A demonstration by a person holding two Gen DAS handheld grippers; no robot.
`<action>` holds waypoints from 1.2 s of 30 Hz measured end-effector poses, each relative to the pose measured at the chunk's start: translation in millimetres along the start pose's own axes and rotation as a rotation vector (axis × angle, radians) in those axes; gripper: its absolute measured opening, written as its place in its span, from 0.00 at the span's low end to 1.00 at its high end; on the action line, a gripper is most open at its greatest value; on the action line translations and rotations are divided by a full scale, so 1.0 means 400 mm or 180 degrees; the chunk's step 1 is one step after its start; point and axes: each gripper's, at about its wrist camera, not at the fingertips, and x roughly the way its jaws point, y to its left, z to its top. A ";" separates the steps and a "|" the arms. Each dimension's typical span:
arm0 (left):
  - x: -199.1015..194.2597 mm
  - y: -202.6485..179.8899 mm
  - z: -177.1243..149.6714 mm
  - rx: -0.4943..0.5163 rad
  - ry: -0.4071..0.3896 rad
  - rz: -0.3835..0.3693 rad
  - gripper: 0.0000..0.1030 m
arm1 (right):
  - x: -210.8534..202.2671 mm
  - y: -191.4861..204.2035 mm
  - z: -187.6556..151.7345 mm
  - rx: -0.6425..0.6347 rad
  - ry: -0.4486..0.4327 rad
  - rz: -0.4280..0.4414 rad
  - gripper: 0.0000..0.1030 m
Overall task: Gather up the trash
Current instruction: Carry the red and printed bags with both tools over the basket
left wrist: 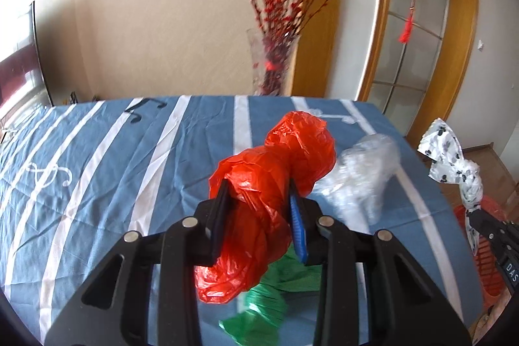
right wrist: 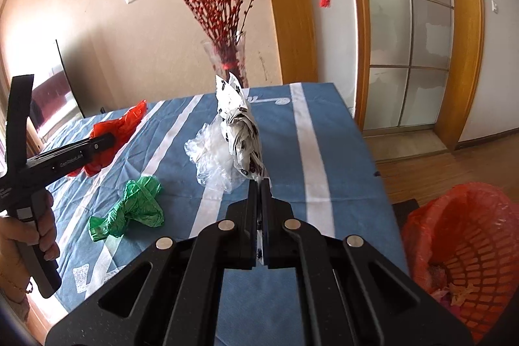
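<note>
My left gripper (left wrist: 258,193) is shut on a crumpled red plastic bag (left wrist: 275,171) and holds it above the blue striped tablecloth (left wrist: 97,171). It also shows in the right wrist view (right wrist: 107,138) at the left. My right gripper (right wrist: 259,184) is shut on a knotted white bag with black prints (right wrist: 241,132), held up near the table's right side; it also shows in the left wrist view (left wrist: 454,161). A clear plastic bag (right wrist: 211,151) and a green plastic bag (right wrist: 136,203) lie on the table.
A red mesh trash basket (right wrist: 464,248) lined with a red bag stands on the floor right of the table. A glass vase (right wrist: 227,60) with red branches stands behind the table's far edge. A wood-framed glass door (right wrist: 408,31) is at the right.
</note>
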 end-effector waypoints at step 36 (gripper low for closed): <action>-0.185 -0.500 -0.098 0.0666 -0.0070 -0.1236 0.33 | -0.327 -0.321 -0.096 0.0650 -0.0571 -0.0719 0.03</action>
